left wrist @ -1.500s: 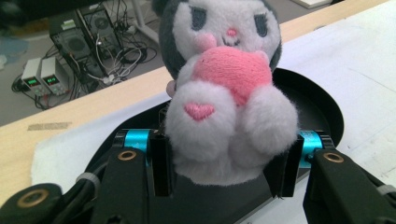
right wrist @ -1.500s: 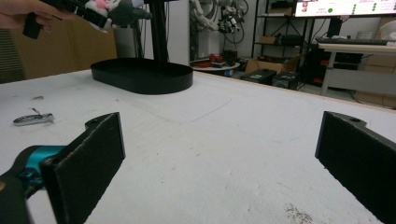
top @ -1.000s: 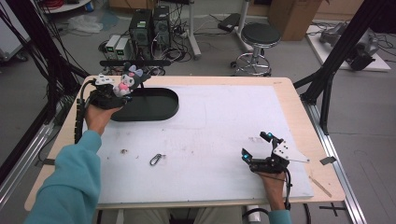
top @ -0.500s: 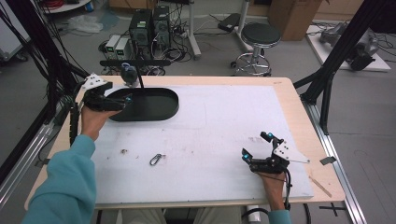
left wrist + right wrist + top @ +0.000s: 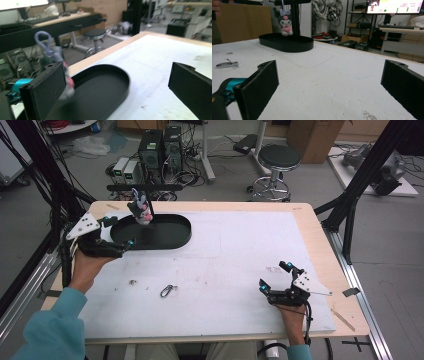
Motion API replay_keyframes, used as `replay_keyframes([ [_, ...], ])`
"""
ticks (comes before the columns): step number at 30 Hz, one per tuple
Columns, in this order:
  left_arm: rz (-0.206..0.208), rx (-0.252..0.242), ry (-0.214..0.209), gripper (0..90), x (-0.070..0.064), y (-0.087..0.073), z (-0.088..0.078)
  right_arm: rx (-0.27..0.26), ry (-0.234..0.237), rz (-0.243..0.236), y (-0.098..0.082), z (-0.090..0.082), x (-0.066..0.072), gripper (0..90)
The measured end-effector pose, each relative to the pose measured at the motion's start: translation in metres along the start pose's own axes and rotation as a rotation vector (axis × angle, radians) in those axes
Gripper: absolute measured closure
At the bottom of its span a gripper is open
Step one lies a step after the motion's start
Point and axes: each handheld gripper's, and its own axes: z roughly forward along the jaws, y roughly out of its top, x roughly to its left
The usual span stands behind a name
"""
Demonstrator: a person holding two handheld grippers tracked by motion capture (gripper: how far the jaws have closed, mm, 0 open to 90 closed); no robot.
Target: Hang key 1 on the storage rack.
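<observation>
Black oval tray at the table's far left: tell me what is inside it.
Inside the black oval tray, a black post rises, and a small plush keychain toy hangs from its crossbar above the floor. The floor looks bare; the near wall hides its front strip.

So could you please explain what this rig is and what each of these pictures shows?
A person sits at a table with a hand-held two-jaw gripper in each hand. The high view looks down from above; the two gripper views come from cameras riding on each gripper, looking along its black jaws. The left gripper is by the black tray; its jaws have just been opening and hold nothing. A plush toy hangs from the stand over the tray. The right gripper rests open and empty. A metal clip lies on the table.
</observation>
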Motion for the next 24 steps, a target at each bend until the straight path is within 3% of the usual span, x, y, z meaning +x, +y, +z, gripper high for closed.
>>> replay_keyframes([
  [10, -0.009, -0.059, -0.045, 1.7, -0.026, -0.023, -0.030, -0.003, 0.000, 0.004, 0.000, -0.001, 0.000, 0.7],
  [17, -0.025, -0.071, -0.053, 1.7, -0.032, -0.034, -0.042, -0.003, -0.001, 0.002, 0.000, -0.001, 0.000, 0.7],
  [24, -0.019, -0.063, -0.066, 1.7, -0.035, -0.037, -0.041, 0.000, -0.002, -0.006, 0.000, -0.001, 0.001, 0.6],
])
